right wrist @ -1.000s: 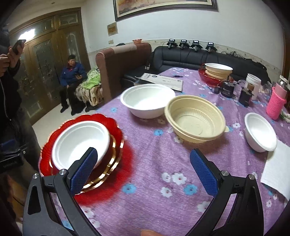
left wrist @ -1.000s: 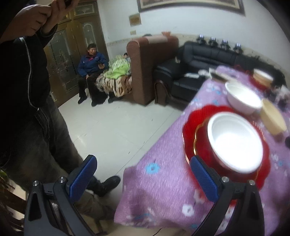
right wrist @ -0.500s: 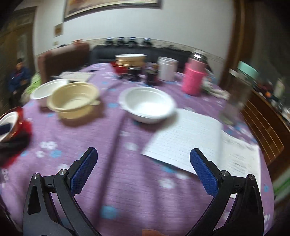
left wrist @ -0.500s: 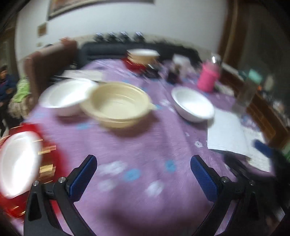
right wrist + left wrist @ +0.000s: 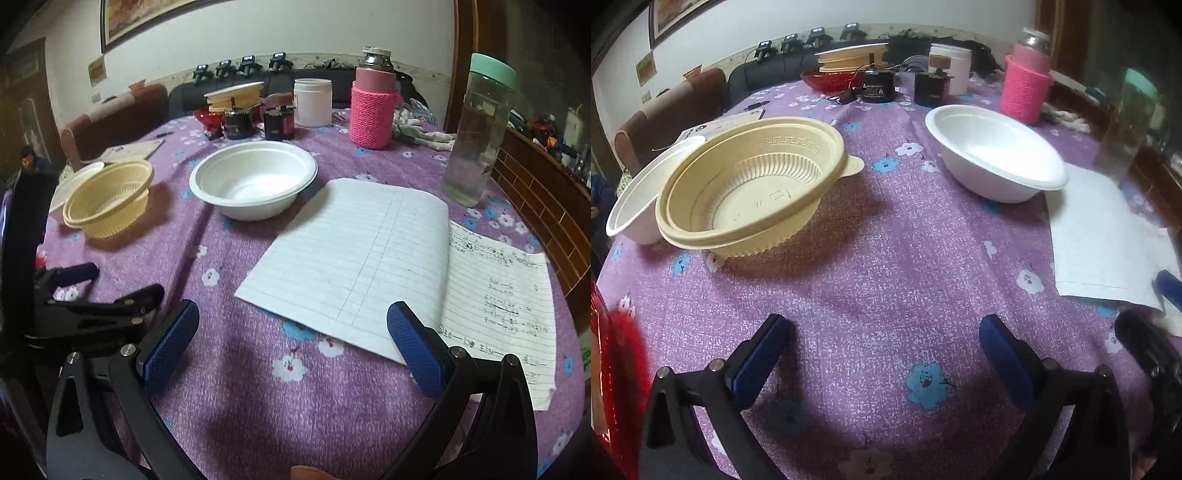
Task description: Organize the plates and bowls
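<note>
Two white foam bowls and one beige plastic bowl are seen on the purple tablecloth, now sharper than half a second ago, both the left gripper and right gripper spread empty.

Notebook, pink bottle (knitted sleeve)
</note>
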`<action>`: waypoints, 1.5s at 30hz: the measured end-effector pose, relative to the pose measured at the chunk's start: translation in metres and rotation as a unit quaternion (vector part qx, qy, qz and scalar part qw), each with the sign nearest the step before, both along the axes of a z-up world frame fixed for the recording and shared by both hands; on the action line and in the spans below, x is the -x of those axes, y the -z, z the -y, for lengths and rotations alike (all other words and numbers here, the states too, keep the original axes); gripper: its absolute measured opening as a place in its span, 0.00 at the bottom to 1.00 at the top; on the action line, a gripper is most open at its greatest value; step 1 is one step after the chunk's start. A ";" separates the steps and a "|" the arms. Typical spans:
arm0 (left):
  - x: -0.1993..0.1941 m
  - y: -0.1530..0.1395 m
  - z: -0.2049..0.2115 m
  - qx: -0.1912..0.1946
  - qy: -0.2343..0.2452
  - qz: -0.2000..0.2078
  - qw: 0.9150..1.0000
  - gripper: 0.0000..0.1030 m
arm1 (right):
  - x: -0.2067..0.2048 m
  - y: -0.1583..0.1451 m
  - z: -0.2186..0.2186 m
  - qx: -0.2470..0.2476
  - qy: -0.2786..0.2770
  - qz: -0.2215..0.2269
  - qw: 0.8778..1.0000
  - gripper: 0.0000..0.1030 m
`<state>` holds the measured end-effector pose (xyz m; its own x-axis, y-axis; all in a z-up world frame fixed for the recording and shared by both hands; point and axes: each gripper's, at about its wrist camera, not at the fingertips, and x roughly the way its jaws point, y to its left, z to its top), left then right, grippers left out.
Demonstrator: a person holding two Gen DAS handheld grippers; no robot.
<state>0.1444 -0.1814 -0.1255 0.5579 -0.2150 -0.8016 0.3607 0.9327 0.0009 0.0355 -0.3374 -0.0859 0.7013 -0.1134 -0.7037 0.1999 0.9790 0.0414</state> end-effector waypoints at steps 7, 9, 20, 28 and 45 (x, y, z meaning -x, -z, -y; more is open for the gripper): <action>0.000 0.000 -0.002 0.001 0.000 -0.002 1.000 1.00 | 0.006 -0.002 0.018 -0.039 0.016 0.028 0.999 1.00; -0.001 0.000 0.000 0.001 0.000 -0.002 1.000 1.00 | 0.005 -0.002 0.019 -0.039 0.020 0.031 0.999 1.00; 0.001 0.000 -0.003 0.000 0.000 -0.002 1.000 1.00 | 0.004 -0.003 0.018 -0.034 0.011 0.033 0.999 1.00; 0.001 -0.001 -0.002 0.000 0.000 -0.002 1.000 1.00 | 0.005 -0.004 0.018 -0.027 0.018 0.040 0.999 1.00; 0.001 -0.001 -0.002 0.000 0.000 -0.001 1.000 1.00 | -0.006 0.007 0.032 -0.051 0.036 0.013 0.998 1.00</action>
